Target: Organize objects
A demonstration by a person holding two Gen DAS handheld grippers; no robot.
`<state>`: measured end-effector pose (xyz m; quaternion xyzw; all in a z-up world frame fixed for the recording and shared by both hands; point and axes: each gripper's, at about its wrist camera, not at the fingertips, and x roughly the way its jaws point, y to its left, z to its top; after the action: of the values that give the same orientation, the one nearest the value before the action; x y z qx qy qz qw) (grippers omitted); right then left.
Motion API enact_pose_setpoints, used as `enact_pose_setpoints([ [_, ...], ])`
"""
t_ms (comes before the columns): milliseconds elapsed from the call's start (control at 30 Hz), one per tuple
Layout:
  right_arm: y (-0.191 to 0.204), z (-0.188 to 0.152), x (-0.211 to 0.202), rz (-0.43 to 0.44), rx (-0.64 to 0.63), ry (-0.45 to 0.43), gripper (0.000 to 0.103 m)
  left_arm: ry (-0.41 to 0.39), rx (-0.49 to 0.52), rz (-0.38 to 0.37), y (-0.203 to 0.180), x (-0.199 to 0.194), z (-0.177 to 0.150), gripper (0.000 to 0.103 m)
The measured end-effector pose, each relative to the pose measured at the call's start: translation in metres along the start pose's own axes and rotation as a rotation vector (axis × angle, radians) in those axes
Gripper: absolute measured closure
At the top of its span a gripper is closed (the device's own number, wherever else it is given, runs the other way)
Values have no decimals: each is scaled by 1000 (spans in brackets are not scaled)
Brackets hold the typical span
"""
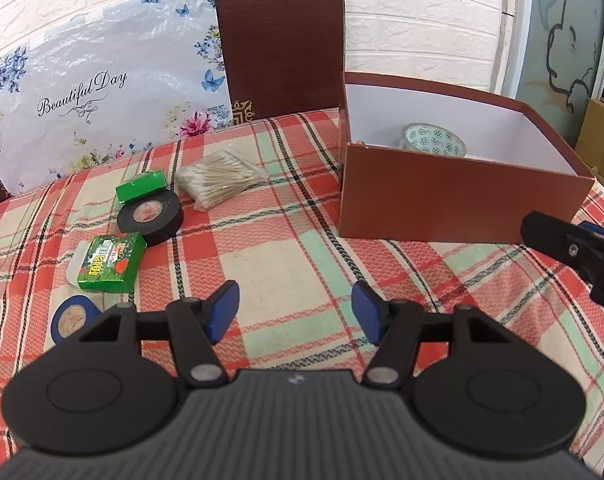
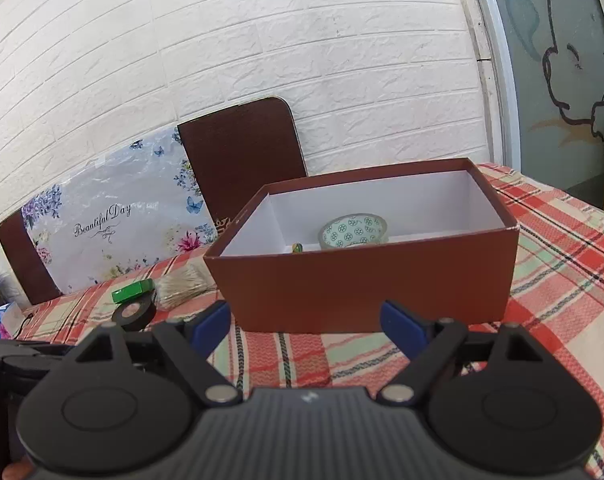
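Blue-padded fingers of the left gripper (image 1: 295, 312) are standing moderately apart at the bottom centre of its view, holding nothing, with bare checked tablecloth (image 1: 269, 248) showing between them. Loose items are lying up and to the left of it: a green printed box (image 1: 109, 262) nearest, a blue tape roll (image 1: 71, 316) at the left finger's base, then a black tape roll (image 1: 149, 217), a plain green box (image 1: 141, 186) and a bag of cotton swabs (image 1: 221, 178), its long axis running lower left to upper right. An open brown box (image 1: 454, 204) is sitting at the right of the frame, already containing a patterned tape roll (image 1: 432, 140). The right gripper (image 2: 308, 322) is hanging wide and empty just before that box's near wall. By my reading, the left hand is nearer the remaining items, with open cloth between them and the box's left wall for carrying across.
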<state>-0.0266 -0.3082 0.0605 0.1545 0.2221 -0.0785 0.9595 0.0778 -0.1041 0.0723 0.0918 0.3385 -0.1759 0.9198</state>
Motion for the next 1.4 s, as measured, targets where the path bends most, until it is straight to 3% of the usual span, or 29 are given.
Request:
enact_pose_setpoints([
  [200,0,8,2,33,9,14,18,-20,2,5,5,-5,1,37],
  [367,19,47,0,111,-60,-44,17,-66,-42,55,41,-18,3,36],
  [533,65,116,-17,242,-158,-190,13,-119,-123,214,115,-46,3,35],
  [633,88,128,-22,327,-168,-247,11,-117,-203,308,160,-58,-11,34],
  [700,101,118,-12,366,-157,-220,11,-94,-251,355,187,-59,-26,33],
  [800,121,78,20,385,-166,-83,11,-42,-304,401,215,-48,-54,32],
  [967,149,10,77,377,-207,185,16,-34,-350,406,239,-17,-95,32],
  [1033,158,-5,90,380,-224,246,17,-36,-385,395,242,-6,-110,32],
  [1100,171,-18,98,377,-274,268,18,-101,-374,414,235,-1,-122,28],
  [1200,195,-32,111,371,-352,279,17,-111,-317,411,227,2,-119,27],
  [1400,252,-51,164,338,-371,307,12,-137,-365,375,235,0,-124,27],
])
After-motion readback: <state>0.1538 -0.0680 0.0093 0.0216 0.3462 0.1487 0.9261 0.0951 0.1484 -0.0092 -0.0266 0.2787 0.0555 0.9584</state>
